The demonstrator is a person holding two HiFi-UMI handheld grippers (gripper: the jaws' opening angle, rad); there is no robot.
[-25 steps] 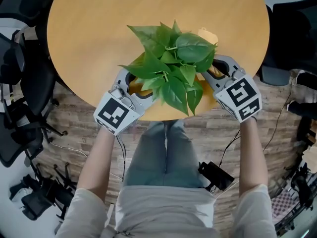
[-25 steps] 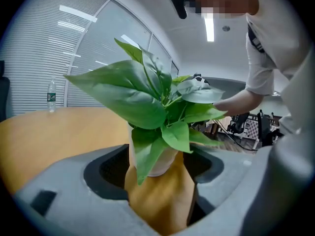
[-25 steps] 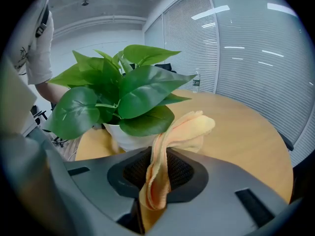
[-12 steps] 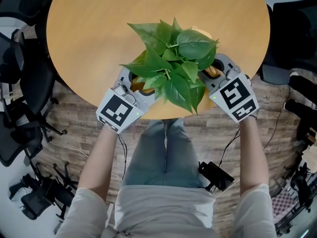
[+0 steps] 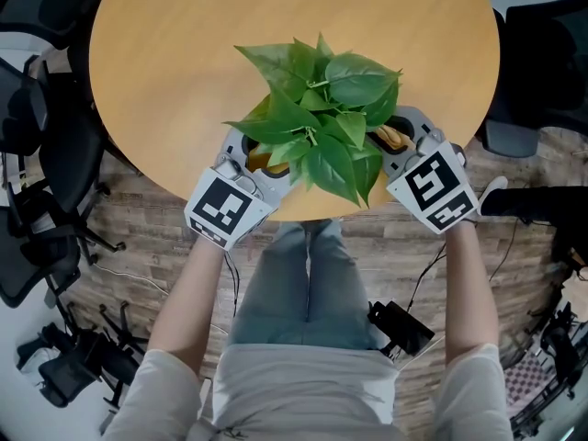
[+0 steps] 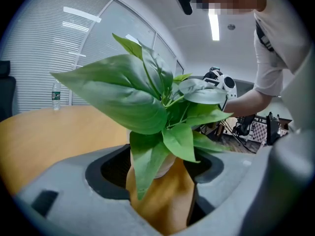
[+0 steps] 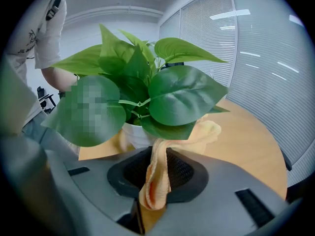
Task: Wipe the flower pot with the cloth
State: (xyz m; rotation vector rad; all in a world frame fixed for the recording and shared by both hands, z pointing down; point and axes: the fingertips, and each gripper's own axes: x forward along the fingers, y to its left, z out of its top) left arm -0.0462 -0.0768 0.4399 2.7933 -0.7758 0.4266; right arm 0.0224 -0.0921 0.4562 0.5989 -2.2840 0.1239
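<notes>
— tool on the right (image 7: 157, 178), what's it doing?
— clenched on one end of the cloth (image 7: 197, 132). the rest runs up and drapes against the right side of the flower pot (image 7: 134, 134).
— anything changed in the last second?
— a little. a second ago a lump of cloth poked out beyond the pot's far right side in the head view. now the leaves (image 5: 322, 127) hide it, and the right tool sits a touch nearer the person. i'd judge the cloth is being drawn round the pot's wall, so the wiping is under way, not finished.
— and the other one?
— left tool (image 6: 160, 200) hasn't budged. its jaws are wide and look closed round the pot's lower part from its left, steadying it on the bench (image 5: 184, 53).
— count it up.
— one pot, one plant in it, one cloth, two tools, one bench. also one water bottle (image 6: 55, 95), well beyond the pot on its far side.
</notes>
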